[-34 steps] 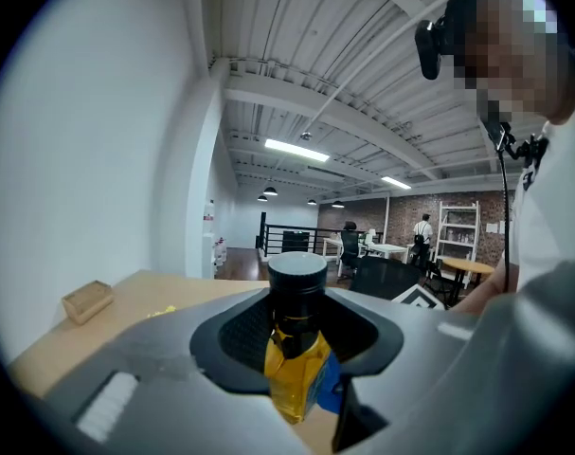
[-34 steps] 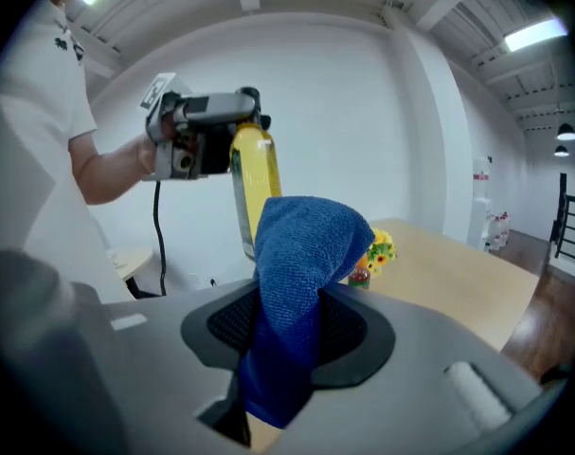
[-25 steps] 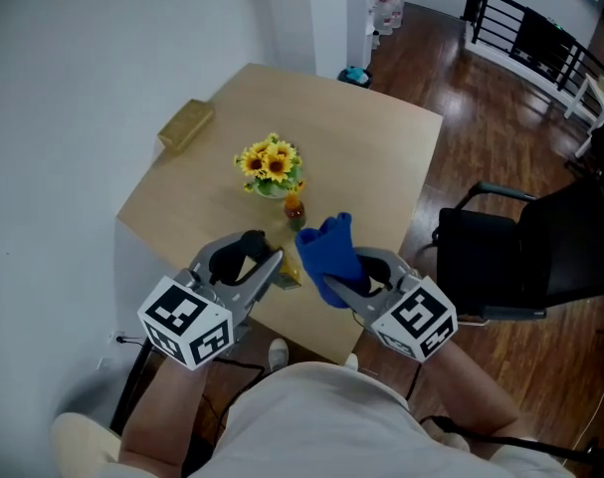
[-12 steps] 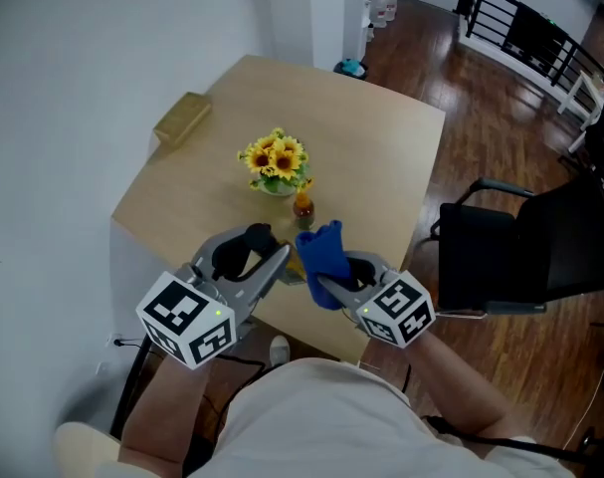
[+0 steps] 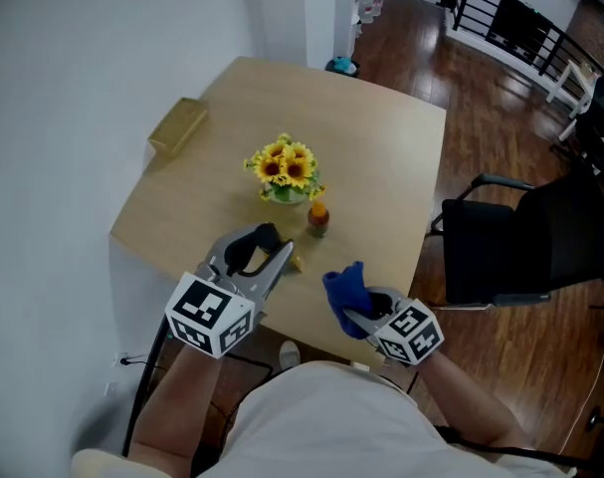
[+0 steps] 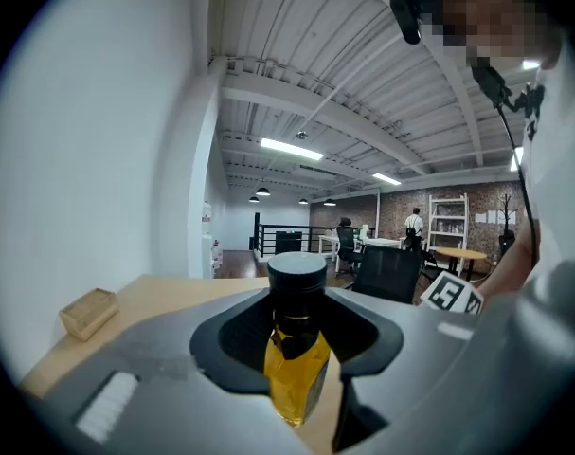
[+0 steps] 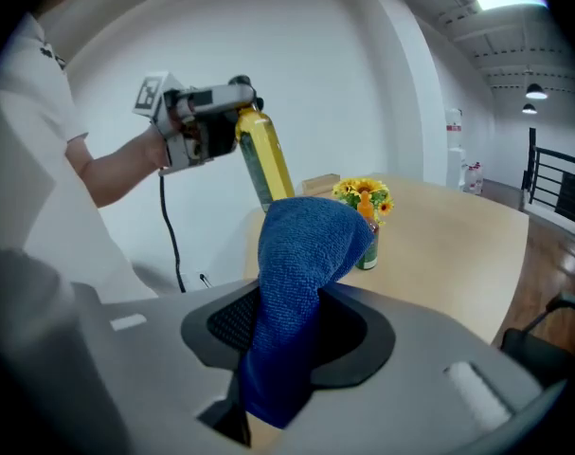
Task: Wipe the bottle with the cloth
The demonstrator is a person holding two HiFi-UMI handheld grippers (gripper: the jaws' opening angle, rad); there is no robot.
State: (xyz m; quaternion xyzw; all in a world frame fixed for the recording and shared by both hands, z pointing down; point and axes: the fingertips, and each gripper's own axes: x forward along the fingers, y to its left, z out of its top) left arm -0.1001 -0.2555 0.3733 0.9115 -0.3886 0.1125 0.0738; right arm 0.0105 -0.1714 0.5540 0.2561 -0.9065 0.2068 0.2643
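Left gripper (image 5: 282,257) was clamped on a bottle of yellow liquid (image 7: 264,164), its jaws pressed on the yellow body below the black cap. The bottle hung tilted over the near edge of the wooden table (image 5: 381,147), at lower centre of the head view. Right gripper (image 5: 356,317), lower right of centre, was pinched on a blue cloth (image 5: 346,289) that stood up out of its jaws in a loose fold. Cloth and bottle were near each other but apart, so no wipe was under way.

The bottle looked rigid and smooth, probably slick, with the liquid adding weight, so a firm hold on the body seemed right. The bare length clear of the jaws appeared the place for the cloth to meet it. The cloth looked soft and limp, likely to drape and wrap rather than push.

Both bare forearms reached forward from the person at the bottom of the frame, grippers angled inward toward each other. Farther up the table stood a pot of sunflowers (image 5: 285,167), a small orange-capped bottle (image 5: 318,217) just beside it, and a wooden block (image 5: 177,127) at upper left
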